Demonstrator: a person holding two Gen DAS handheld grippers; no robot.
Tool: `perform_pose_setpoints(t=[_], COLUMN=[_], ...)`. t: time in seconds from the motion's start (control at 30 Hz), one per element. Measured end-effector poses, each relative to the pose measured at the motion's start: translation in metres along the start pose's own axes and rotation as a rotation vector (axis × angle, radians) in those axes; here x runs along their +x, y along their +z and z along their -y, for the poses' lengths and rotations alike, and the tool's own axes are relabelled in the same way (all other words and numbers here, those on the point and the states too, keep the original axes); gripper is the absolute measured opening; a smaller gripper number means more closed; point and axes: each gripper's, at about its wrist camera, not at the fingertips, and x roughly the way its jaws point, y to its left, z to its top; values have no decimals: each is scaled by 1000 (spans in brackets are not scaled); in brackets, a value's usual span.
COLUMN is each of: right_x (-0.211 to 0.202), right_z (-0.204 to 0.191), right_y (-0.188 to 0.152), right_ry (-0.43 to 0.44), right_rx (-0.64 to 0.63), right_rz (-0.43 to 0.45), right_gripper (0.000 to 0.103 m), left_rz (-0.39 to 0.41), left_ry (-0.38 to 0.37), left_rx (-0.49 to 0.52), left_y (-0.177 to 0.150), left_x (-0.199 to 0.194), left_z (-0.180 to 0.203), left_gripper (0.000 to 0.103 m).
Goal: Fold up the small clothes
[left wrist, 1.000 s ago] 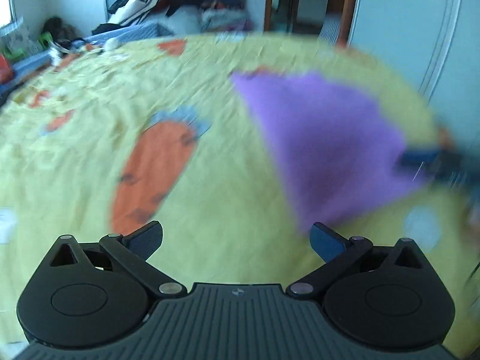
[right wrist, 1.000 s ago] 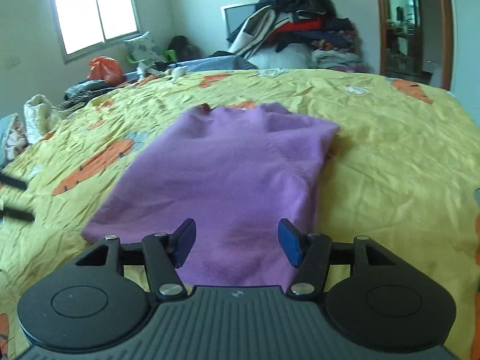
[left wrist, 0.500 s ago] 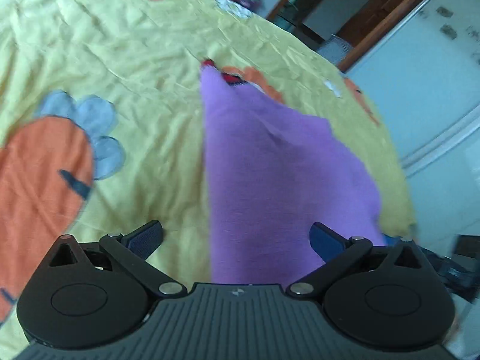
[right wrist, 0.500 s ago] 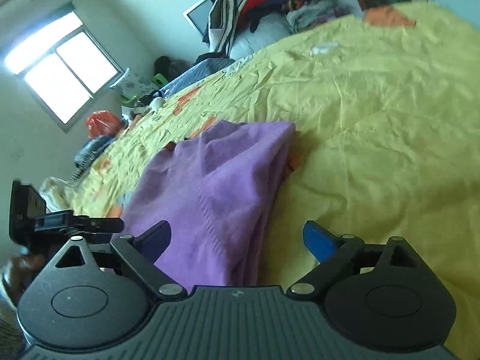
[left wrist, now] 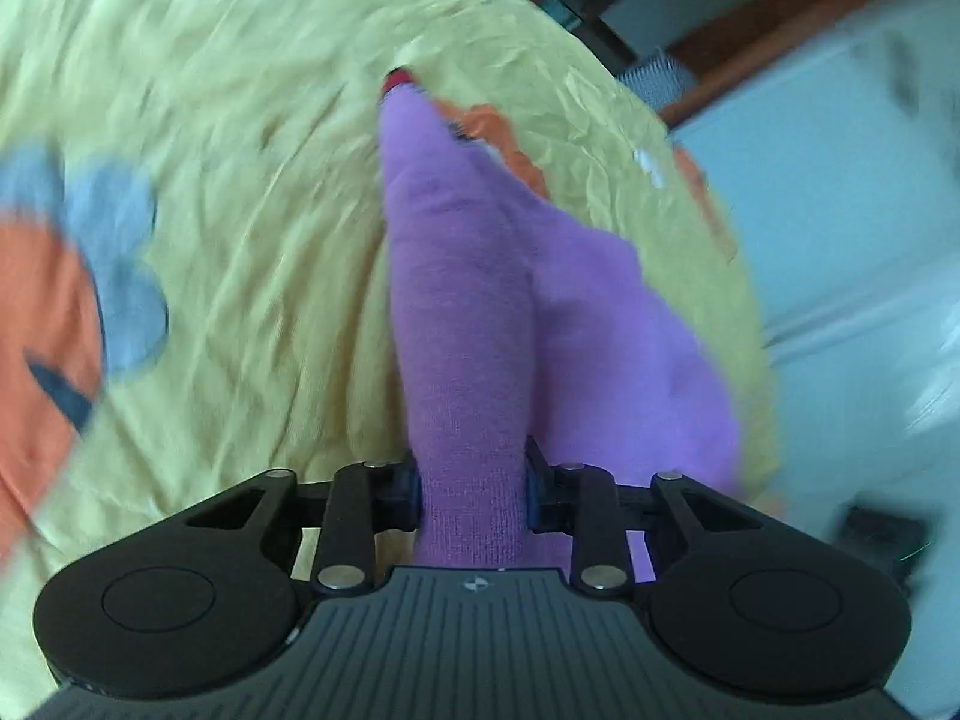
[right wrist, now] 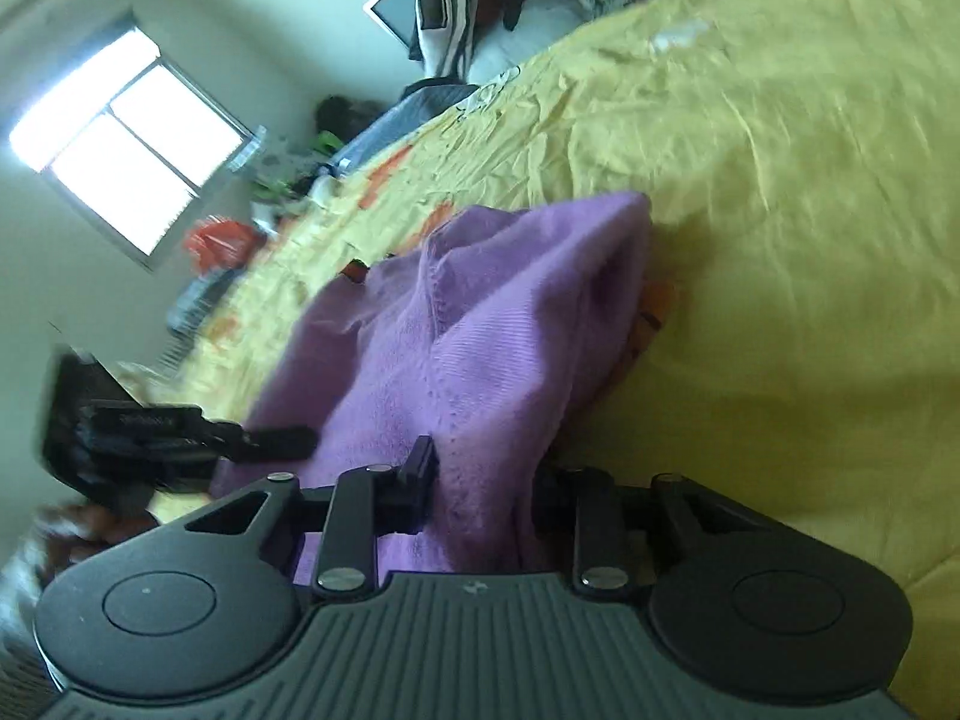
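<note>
With both grippers clamped on the near edge of the purple garment (left wrist: pixel 468 324), the step in hand looks like lifting that edge and carrying it over toward the far end to make a fold. The left gripper (left wrist: pixel 473 495) has its jaws pinching a bunched ridge of the knit cloth, and the right gripper (right wrist: pixel 483 495) pinches another thick gather of the same cloth; in the right wrist view the left gripper shows just beside the garment's left edge. The garment lies on the yellow bedspread (right wrist: pixel 780 180), its far end stretched away from the grippers and its near part pulled up off the bedspread into humps. To do this well, I would judge that both grippers should rise together and keep the edge between them taut, since the slack between the two pinch points is likely to sag and crease the fold. The knit looks soft and stretchy, so a steady, level carry should suit it better than a quick pull. Laying the held edge square on the far edge of the garment before letting go should keep the fold even.
</note>
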Motion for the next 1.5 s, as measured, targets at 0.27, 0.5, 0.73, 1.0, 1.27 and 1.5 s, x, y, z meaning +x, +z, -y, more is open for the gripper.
perform_pose_setpoints(t=[0.27, 0.5, 0.73, 1.0, 1.27, 1.5], right_x=[-38, -53, -59, -98, -79, -89], right_z=[-73, -112, -89, -119, -119, -129], right_y=[0, -21, -104, -180, -175, -177], right_ry=[0, 56, -89, -139, -110, -122], right_rx=[-100, -119, -169, -350, -309, -395], right_rz=[108, 74, 57, 169, 59, 127], right_gripper=[21, 38, 95, 92, 28, 3], left_rz=[154, 75, 92, 131, 132, 120], left_ry=[160, 154, 137, 80, 76, 110], left_rx=[209, 132, -30, -43, -58, -59], left_y=[-17, -37, -137, -198, -200, -198], left_x=[-72, -117, -137, -144, -129, -127], left_z=[55, 11, -66, -62, -52, -39], left_gripper=[28, 54, 81, 93, 102, 23])
